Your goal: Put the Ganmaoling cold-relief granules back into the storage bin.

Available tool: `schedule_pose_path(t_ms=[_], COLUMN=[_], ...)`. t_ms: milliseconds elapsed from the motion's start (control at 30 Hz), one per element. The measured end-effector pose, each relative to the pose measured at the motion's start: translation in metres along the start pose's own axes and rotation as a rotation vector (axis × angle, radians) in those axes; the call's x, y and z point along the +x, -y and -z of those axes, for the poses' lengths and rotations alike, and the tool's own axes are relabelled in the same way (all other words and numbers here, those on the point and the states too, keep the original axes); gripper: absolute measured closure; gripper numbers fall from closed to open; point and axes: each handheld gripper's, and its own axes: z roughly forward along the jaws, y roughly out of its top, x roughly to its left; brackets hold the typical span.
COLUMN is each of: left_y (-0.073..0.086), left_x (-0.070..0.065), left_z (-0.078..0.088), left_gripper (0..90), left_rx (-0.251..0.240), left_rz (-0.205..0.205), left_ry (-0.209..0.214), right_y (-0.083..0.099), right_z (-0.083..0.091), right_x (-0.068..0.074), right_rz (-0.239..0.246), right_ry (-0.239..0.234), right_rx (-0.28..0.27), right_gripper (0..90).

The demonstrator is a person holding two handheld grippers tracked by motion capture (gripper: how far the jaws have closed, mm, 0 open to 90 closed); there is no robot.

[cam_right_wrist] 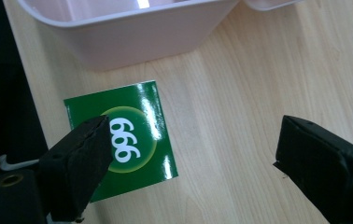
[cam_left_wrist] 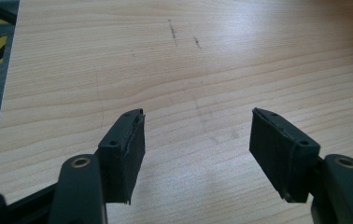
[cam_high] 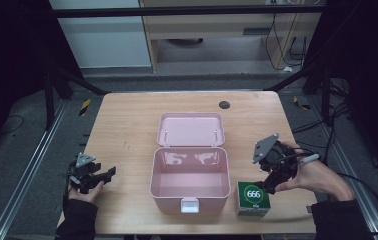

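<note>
Light wooden table (cam_high: 127,125), rounded corners, a small dark round disc (cam_high: 224,104) near its far edge.

At the middle, a pink plastic storage box (cam_high: 190,176): glossy, rounded, standing open, with the lid (cam_high: 190,129) laid back flat toward the far side and a white latch (cam_high: 190,205) on the near wall. Nothing visible inside. In the right gripper view, its pale pink outer wall (cam_right_wrist: 132,32) across the top.

Just right of the box, near the table's front edge, a small green carton (cam_high: 252,199): shiny green top with white numerals "666" in a yellow-green ringed circle, pale side panels. Close beside the box, apparently not touching. In the right gripper view, the same green carton (cam_right_wrist: 121,144) lying flat on the wood, glare streaks on the top face.

Right gripper (cam_high: 275,170) held in the right hand (cam_high: 317,176), tilted down just above and right of the carton, grey three-cornered plate uppermost. Seen along its own jaws, right gripper (cam_right_wrist: 191,154) spread wide, released, gripping nothing; one jaw overlapping the carton's corner, the other over bare wood. Contact with the carton not clear.

Left gripper (cam_high: 99,176) in the left hand (cam_high: 84,192) near the table's front left corner, well apart from the box. In its own view, left gripper (cam_left_wrist: 197,142) parted, jaws wide over bare wood grain with faint scuff marks (cam_left_wrist: 184,37).
</note>
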Motion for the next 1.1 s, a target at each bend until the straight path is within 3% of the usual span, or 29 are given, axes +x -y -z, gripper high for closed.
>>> schedule_pose_path(t_ms=[600,1100], left_y=[0.0,0.0], left_x=[0.0,0.0], left_z=[0.0,-0.001], left_gripper=[34.9,34.8], left_rx=[0.0,0.001], left_rz=[-0.002,-0.002], left_ry=[-0.003,-0.002], right_y=[-0.006,-0.003], right_z=[-0.02,-0.042], right_x=[0.015,0.022], right_rz=[0.067,0.081], right_ry=[-0.117,-0.155], right_rx=[0.067,0.109], right_gripper=[7.6,6.7])
